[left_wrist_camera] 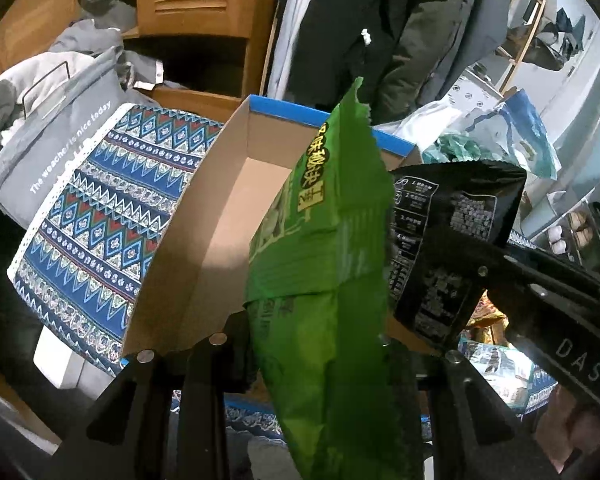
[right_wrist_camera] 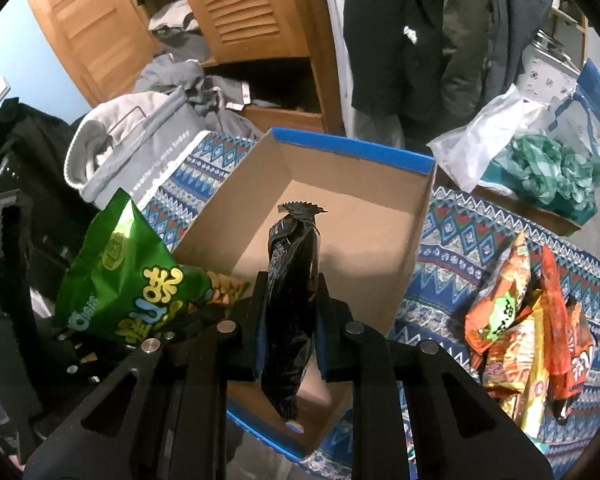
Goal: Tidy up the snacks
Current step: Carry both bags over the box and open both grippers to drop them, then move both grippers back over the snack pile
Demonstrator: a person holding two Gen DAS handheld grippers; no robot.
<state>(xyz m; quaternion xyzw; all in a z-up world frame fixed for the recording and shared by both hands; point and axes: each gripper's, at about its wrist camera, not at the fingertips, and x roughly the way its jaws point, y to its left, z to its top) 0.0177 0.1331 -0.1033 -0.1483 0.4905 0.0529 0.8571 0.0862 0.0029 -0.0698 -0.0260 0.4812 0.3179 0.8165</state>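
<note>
My left gripper (left_wrist_camera: 316,344) is shut on a green snack bag (left_wrist_camera: 324,240) and holds it upright over the near edge of an open cardboard box with a blue rim (left_wrist_camera: 228,200). My right gripper (right_wrist_camera: 288,312) is shut on a black snack bag (right_wrist_camera: 294,280) and holds it upright above the same box (right_wrist_camera: 364,216). The box interior that shows is bare. The black bag (left_wrist_camera: 448,240) and the right gripper also show at the right of the left wrist view. The green bag (right_wrist_camera: 128,272) shows at the left of the right wrist view.
The box sits on a blue patterned cloth (right_wrist_camera: 460,248). Several orange and yellow snack bags (right_wrist_camera: 528,328) lie on the cloth to the right. A grey fabric bin of clothes (right_wrist_camera: 140,152) stands left of the box. A plastic bag (right_wrist_camera: 540,160) and hanging coats (right_wrist_camera: 420,40) are behind.
</note>
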